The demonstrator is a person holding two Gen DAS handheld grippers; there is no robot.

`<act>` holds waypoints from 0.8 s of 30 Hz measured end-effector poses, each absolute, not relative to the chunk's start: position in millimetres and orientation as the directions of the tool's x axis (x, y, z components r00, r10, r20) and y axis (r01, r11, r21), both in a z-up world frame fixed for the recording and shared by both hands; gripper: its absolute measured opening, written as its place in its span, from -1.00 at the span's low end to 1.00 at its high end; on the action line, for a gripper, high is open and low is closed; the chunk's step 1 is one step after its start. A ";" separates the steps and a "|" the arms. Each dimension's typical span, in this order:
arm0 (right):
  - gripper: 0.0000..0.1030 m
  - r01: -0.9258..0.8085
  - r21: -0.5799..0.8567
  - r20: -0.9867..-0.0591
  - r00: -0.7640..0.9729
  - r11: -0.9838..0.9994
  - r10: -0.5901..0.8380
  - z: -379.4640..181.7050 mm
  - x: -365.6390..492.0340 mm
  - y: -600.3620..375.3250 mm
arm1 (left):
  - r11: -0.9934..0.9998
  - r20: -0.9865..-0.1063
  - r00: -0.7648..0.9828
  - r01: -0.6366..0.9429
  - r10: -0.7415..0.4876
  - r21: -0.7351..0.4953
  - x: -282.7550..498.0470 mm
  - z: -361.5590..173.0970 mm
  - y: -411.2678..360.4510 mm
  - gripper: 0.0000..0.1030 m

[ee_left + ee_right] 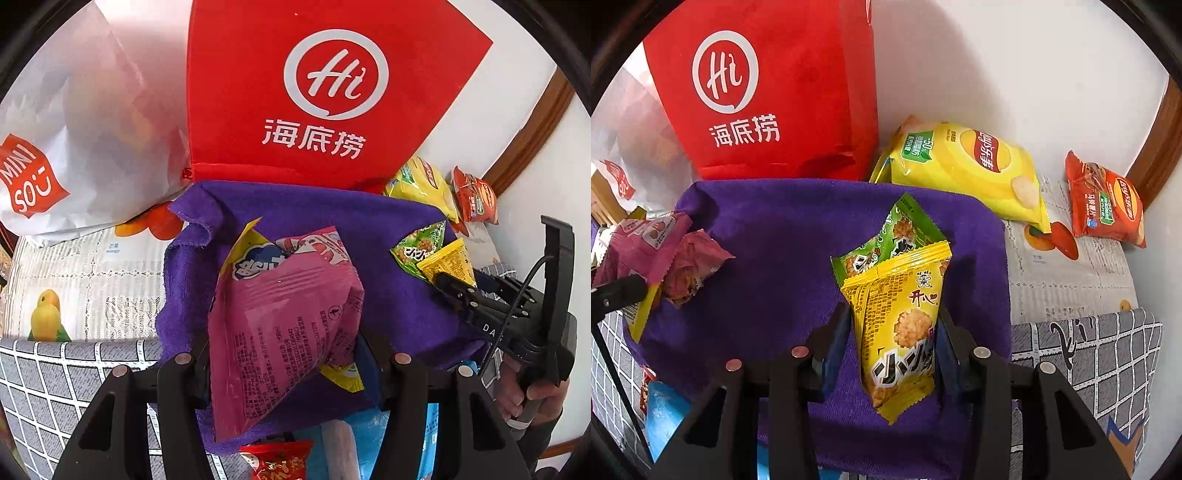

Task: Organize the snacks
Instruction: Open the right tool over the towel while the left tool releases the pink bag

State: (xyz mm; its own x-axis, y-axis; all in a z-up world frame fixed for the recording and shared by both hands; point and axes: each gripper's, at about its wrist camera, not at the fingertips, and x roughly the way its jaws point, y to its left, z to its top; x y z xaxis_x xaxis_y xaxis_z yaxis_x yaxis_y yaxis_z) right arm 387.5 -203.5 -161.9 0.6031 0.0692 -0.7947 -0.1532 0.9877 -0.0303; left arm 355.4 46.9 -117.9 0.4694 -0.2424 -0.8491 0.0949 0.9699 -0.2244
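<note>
Over the purple towel [288, 214], both grippers held low and pointing toward the wall, each with a load. Left gripper [284, 354] clamped on a pink snack packet [280, 325], fingers pressing its two sides, packet tilted and raised above the cloth, with a yellow packet edge [341, 376] peeking from behind it. Right gripper [894, 347] closed on a yellow rice-cracker packet [897, 332], standing nearly upright between the blue-padded fingers, and pressed against it from behind a green rice-cracker packet [886, 240]; whether that one is also pinched cannot be told. Seen from the left camera, right gripper [443, 278] reaching in from the side, with the person's hand [532, 398] wrapped around its handle. Counted across both views: one pink packet, one yellow cracker packet, one green cracker packet, two chip bags. Behind the towel, standing upright against the wall, a red Haidilao bag [768, 92], blocking the far edge; left of it a white Miniso bag [74, 129]. To the right on the fruit-print tablecloth [1067, 273], a yellow chip bag [967, 166] lying beside the red bag, and a smaller orange chip bag [1104, 203] further right, apart from it. Near the bottom edge, a red wrapped sweet [275, 461] and a blue packet [663, 417], partly hidden by the gripper bodies.
</note>
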 end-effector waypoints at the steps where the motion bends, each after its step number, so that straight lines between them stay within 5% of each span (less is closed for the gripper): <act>1: -0.13 -0.154 -0.031 -0.793 0.606 0.988 0.069 -161.0 386.8 -203.2 | 0.970 -0.850 0.469 0.097 -0.241 -0.221 355.0 -118.1 45.6 0.13; 12: 0.55 -0.176 -0.037 -0.750 0.656 0.984 0.089 -143.8 375.5 -197.0 | 0.969 -0.857 0.453 0.110 -0.247 -0.221 356.1 -122.1 38.4 0.13; 16: 0.60 -0.166 -0.021 -0.738 0.668 0.986 0.097 -138.3 373.2 -198.6 | 0.967 -0.863 0.436 0.113 -0.255 -0.228 356.4 -124.0 37.9 0.17; 18: 0.65 -0.165 -0.009 -0.738 0.667 0.986 0.105 -136.3 372.3 -199.5 | 0.961 -0.858 0.433 0.121 -0.277 -0.249 356.1 -123.9 37.0 0.45; 24: 0.74 -0.173 0.029 -0.727 0.672 0.984 0.140 -128.7 368.5 -201.2 | 0.956 -0.837 0.461 0.145 -0.293 -0.255 350.7 -114.3 34.0 0.60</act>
